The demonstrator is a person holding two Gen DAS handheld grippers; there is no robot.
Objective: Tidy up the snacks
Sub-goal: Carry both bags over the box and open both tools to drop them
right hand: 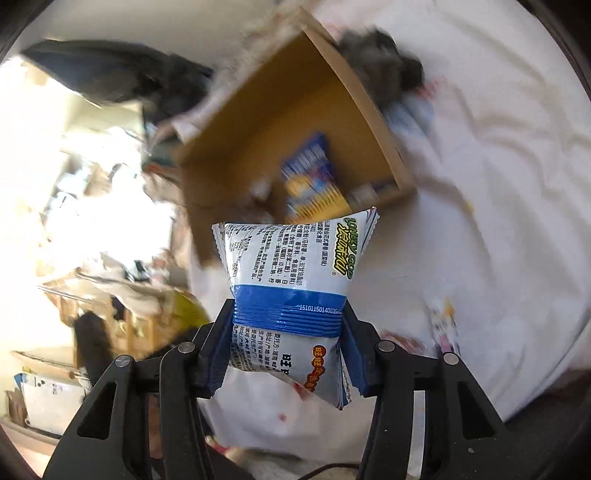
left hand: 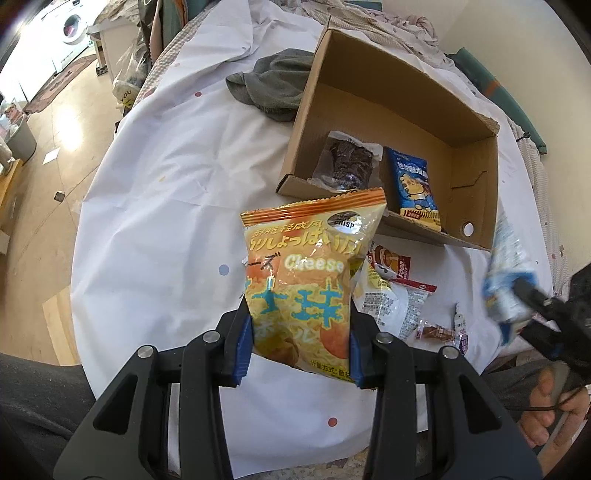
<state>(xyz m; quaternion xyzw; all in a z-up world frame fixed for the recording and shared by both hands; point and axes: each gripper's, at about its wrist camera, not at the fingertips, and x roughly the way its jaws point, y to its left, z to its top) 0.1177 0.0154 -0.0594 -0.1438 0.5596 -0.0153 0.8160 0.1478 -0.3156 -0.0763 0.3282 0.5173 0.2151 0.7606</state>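
1. Left gripper [left hand: 300, 343]: blue pads pressed on both sides of the orange cheese snack bag [left hand: 308, 280], bag upright and lifted clear of the white sheet [left hand: 155, 206].
2. Right gripper [right hand: 286, 347]: narrowed onto the white-and-blue snack packet [right hand: 288, 295], pads squeezing the blue band so the packet pinches at its waist; packet raised off the sheet. Same gripper at the right edge of the left wrist view, blurred, with the person's hand [left hand: 554, 413] beneath it.
3. Just beyond the cheese bag, loose on the sheet: a white packet with red print [left hand: 391, 284] and a small wrapped stick [left hand: 439, 330], near each other, outside the box.
4. Farther on: cardboard box [left hand: 476, 184], open at the top, resting on the sheet. Inside, on the floor near the front wall, a clear pack of dark brown pieces [left hand: 349, 162] and a blue cartoon-print packet [left hand: 413, 184], side by side.
5. Beside the box's left wall: a crumpled grey cloth [left hand: 269, 85], touching the cardboard.
6. Farthest left: wooden floor and a washing machine [left hand: 72, 26].
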